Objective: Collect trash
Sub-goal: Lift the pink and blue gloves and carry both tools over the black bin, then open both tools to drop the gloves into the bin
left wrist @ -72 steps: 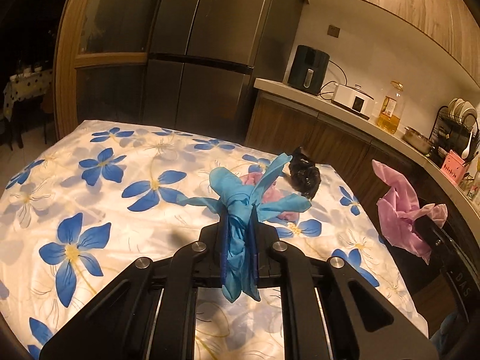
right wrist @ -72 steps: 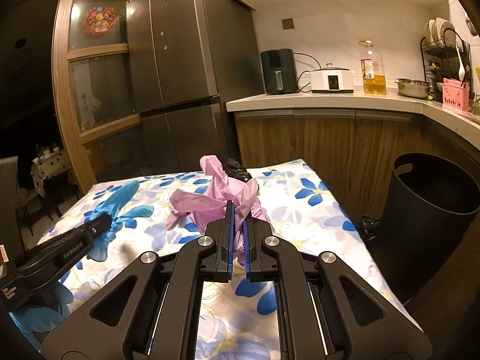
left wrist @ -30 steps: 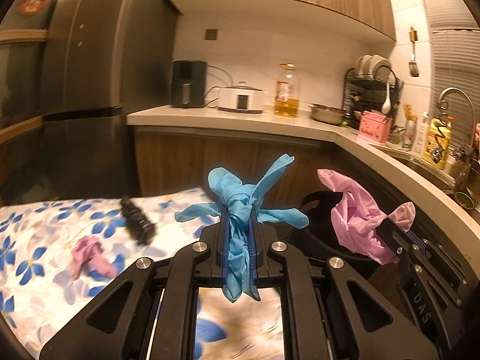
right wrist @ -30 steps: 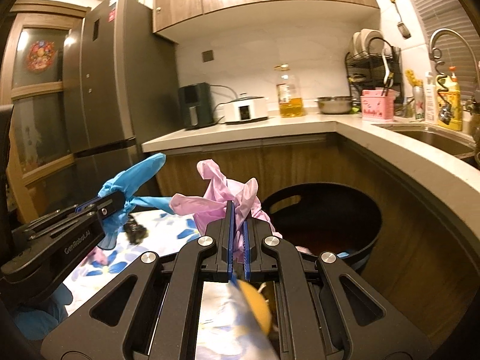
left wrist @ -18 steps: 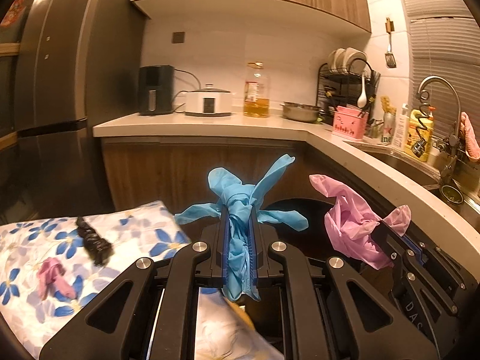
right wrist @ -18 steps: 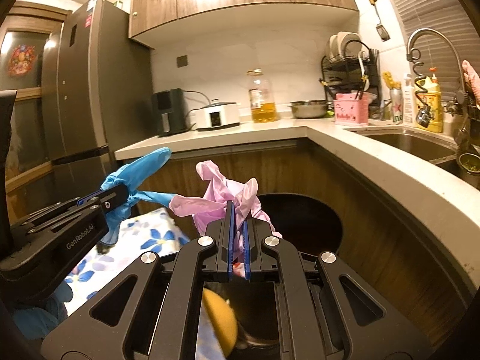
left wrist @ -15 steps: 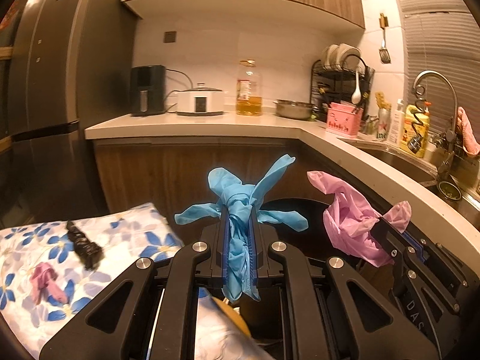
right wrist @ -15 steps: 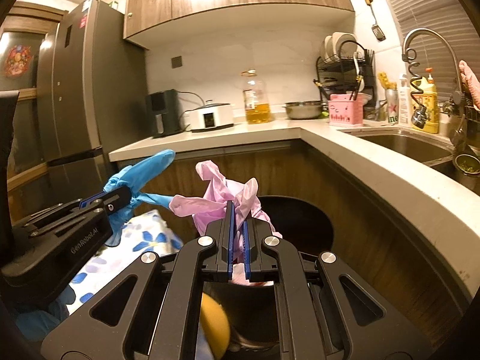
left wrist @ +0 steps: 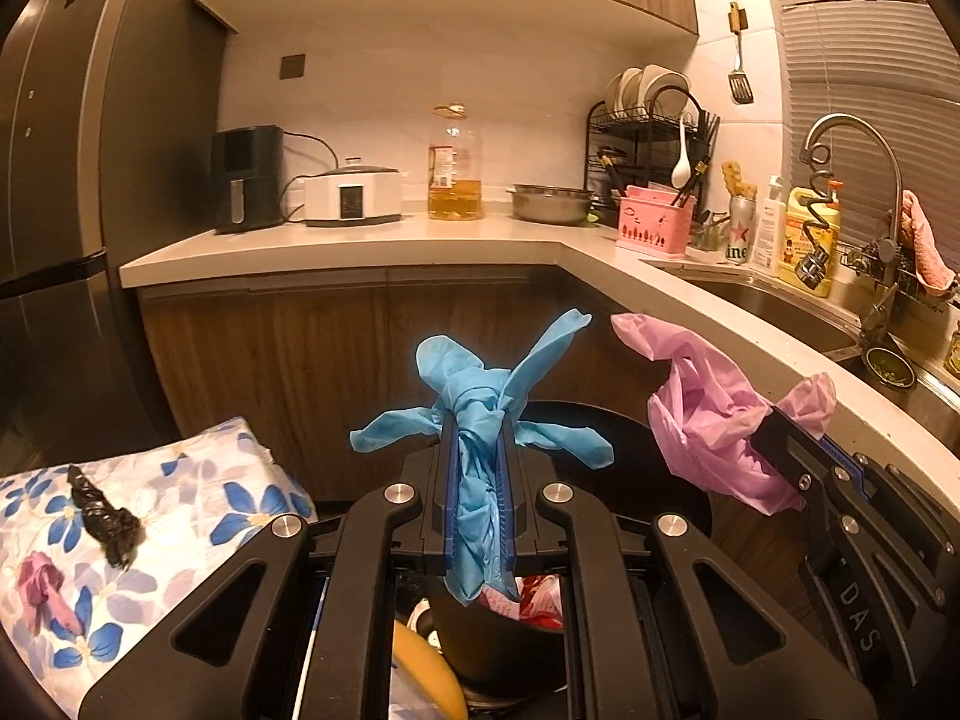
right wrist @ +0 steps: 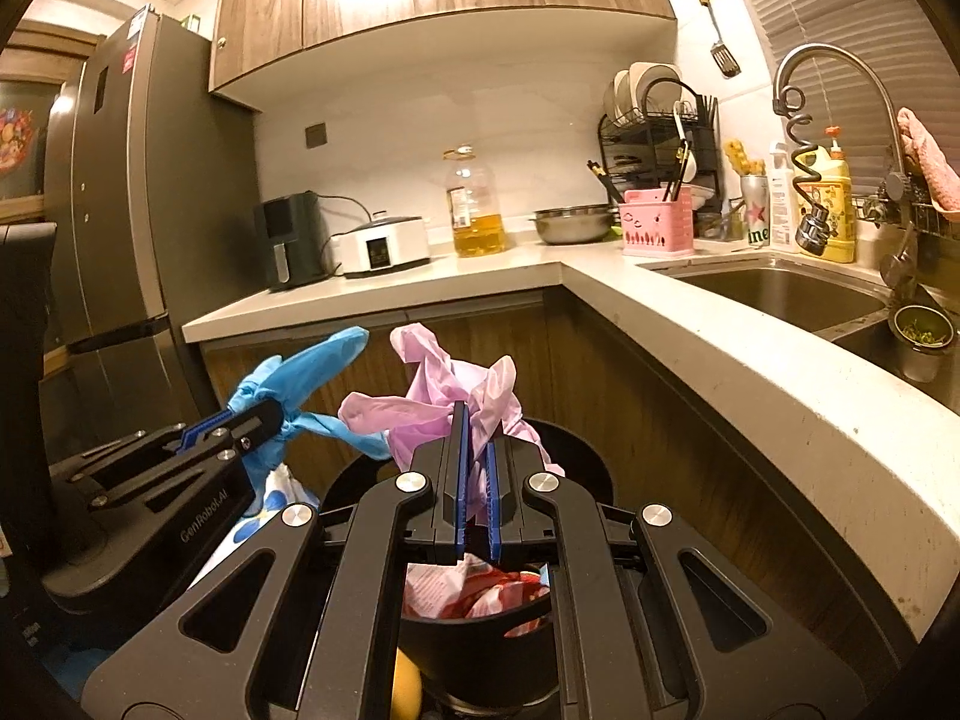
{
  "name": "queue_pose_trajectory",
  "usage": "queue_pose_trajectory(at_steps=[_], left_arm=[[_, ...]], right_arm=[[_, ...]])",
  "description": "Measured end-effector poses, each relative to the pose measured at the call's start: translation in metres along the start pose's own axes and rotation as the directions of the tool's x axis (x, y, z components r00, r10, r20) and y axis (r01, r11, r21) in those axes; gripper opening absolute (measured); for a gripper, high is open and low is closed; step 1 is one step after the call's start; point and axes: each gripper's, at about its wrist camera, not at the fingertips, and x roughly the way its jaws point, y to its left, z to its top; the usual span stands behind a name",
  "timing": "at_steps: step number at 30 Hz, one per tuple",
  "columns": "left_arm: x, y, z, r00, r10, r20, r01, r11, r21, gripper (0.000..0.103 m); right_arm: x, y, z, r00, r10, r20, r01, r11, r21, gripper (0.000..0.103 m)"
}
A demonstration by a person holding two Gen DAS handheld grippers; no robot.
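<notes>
Each hand-held gripper clamps a glove, left hand-held gripper blue glove, right hand-held gripper pink glove, above the bin below; clinging rubber may snag on release and miss.

The crumpled blue rubber glove looks thin, smooth and faintly shiny; the wrinkled pink rubber glove has the same soft sheen. The round black plastic bin is matt. The flowered blue-and-white cloth shows a satin gloss. Along the pale stone-like worktop, speckled and smooth, stand brown wood-grain cabinet fronts. The curved metal tap and tall grey fridge look brushed and glossy.
</notes>
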Motion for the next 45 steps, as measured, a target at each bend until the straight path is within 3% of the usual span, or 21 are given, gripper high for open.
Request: queue_pose_trajectory(at_steps=[15,19,20,27,40,45], left_arm=[[0.026,-0.008,-0.004,0.998,-0.067,-0.02,0.068,0.997,0.032,0.015],[0.031,-0.005,-0.007,0.998,-0.063,-0.03,0.064,0.997,0.035,0.037],[0.032,-0.003,-0.008,0.998,-0.061,-0.03,0.062,0.998,0.031,0.038],[0.03,0.015,-0.013,0.999,-0.013,-0.031,0.013,1.0,-0.002,0.059],[-0.002,0.041,-0.027,0.998,0.061,-0.017,-0.061,0.998,-0.035,0.086],[-0.022,0.056,-0.033,0.994,0.113,0.006,-0.113,0.991,-0.066,0.094]], right_arm=[[0.026,-0.011,0.005,1.0,0.024,-0.02,-0.023,0.999,0.03,0.006],[0.038,-0.014,0.002,0.999,0.023,-0.049,-0.021,0.999,0.036,0.025],[0.04,-0.015,0.0,0.998,0.022,-0.055,-0.02,0.999,0.039,0.029],[0.044,-0.018,-0.006,0.997,-0.001,-0.073,0.005,0.999,0.053,0.037],[0.026,-0.006,-0.009,0.998,-0.017,-0.062,0.019,0.999,0.035,0.072],[0.012,0.004,-0.012,0.999,-0.025,-0.042,0.026,0.999,0.031,0.079]])
